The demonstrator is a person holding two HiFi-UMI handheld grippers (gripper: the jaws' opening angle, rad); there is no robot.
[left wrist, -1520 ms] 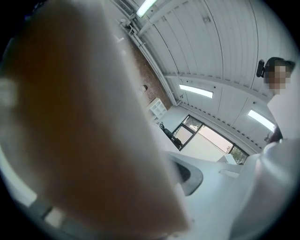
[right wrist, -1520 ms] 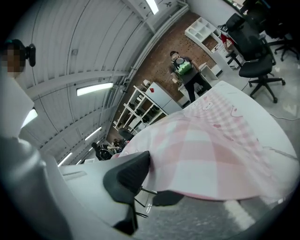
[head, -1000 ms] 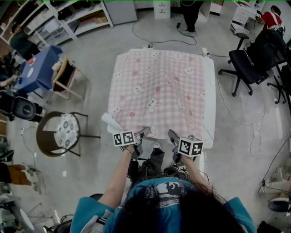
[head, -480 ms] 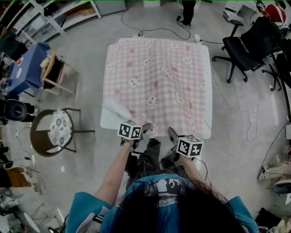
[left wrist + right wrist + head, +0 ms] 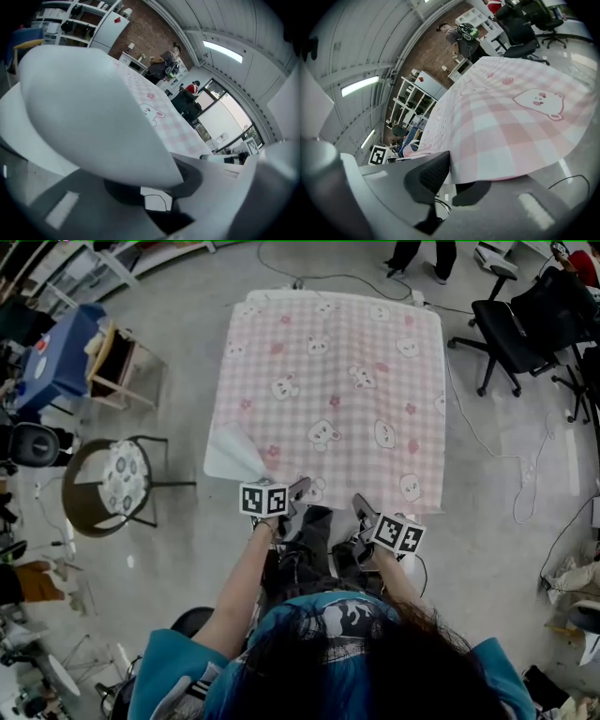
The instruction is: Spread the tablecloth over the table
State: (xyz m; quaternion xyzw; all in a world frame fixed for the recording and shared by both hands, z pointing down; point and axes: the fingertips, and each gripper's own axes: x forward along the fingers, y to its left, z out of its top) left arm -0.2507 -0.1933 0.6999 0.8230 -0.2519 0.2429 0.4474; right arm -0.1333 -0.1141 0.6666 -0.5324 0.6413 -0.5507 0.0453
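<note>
The pink checked tablecloth [image 5: 328,381] with bunny prints lies spread over the table. Its near left corner [image 5: 230,456] is folded back and shows its white underside. My left gripper [image 5: 298,491] is at the near edge beside that fold. Its jaws are closing with the white underside [image 5: 93,117] lying between them, and a gap still shows under the cloth. My right gripper [image 5: 361,510] is at the near edge further right. It is shut on the cloth's hem [image 5: 511,122], which is pinched at the dark pad [image 5: 436,171].
Black office chairs [image 5: 511,329] stand right of the table, with cables [image 5: 525,493] on the floor near them. To the left are a round-seated chair [image 5: 103,498], a wooden chair [image 5: 127,371] and a blue table [image 5: 61,362]. A person's legs [image 5: 422,254] stand beyond the far edge.
Both grippers have sunk a little at the near edge and rolled. The cloth has slid over the white table strip at the right. The folded left corner stays turned up.
</note>
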